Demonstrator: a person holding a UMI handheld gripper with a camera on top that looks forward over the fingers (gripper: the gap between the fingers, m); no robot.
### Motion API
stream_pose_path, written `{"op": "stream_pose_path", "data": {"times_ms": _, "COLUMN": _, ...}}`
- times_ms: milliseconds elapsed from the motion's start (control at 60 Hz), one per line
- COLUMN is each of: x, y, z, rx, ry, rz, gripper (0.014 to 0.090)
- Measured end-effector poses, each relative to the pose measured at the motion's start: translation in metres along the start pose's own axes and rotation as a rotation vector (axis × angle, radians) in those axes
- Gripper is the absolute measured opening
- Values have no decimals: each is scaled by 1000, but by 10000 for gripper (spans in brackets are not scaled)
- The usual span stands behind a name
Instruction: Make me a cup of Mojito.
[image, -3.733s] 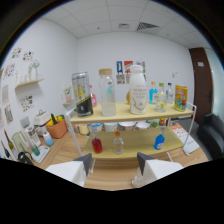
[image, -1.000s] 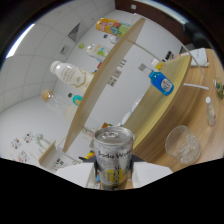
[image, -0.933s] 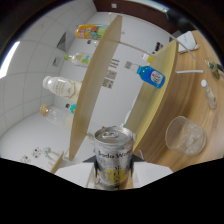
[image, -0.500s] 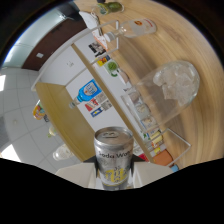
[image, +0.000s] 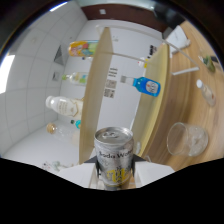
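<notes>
A silver soda water can (image: 115, 156) with a yellow label sits between my two white fingers, and my gripper (image: 116, 172) is shut on it. The whole view is rolled sideways, so the wooden shelf rack (image: 95, 90) runs upright. A clear drinking glass (image: 186, 139) stands on the wooden table beyond the can, off to its right side. A blue bottle (image: 148, 86) lies against the lower shelf board beyond the can.
Several bottles and jars stand on the shelves, among them a white bottle (image: 64, 105) and a yellow one (image: 82, 48). White tiled wall (image: 30, 100) lies behind. The wooden tabletop (image: 200, 100) carries small items, including a green sprig (image: 212, 62).
The can stays held while the view has rolled back, so the shelf boards stand upright again and the glass has swung from above the can to its right.
</notes>
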Motion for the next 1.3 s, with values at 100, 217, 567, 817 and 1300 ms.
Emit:
{"op": "stream_pose_path", "data": {"times_ms": 100, "x": -10, "y": 10, "z": 1, "rx": -8, "ry": 46, "rz": -446, "gripper": 510}}
{"op": "stream_pose_path", "data": {"times_ms": 217, "x": -5, "y": 28, "z": 7, "rx": -14, "ry": 97, "rz": -777, "gripper": 508}}
{"op": "stream_pose_path", "data": {"times_ms": 567, "x": 100, "y": 72, "z": 31, "rx": -141, "ry": 263, "rz": -1192, "gripper": 507}}
{"op": "stream_pose_path", "data": {"times_ms": 817, "x": 149, "y": 83, "z": 34, "rx": -203, "ry": 309, "rz": -1248, "gripper": 508}}
{"op": "stream_pose_path", "data": {"times_ms": 1300, "x": 161, "y": 92, "z": 25, "rx": -202, "ry": 334, "rz": -1244, "gripper": 546}}
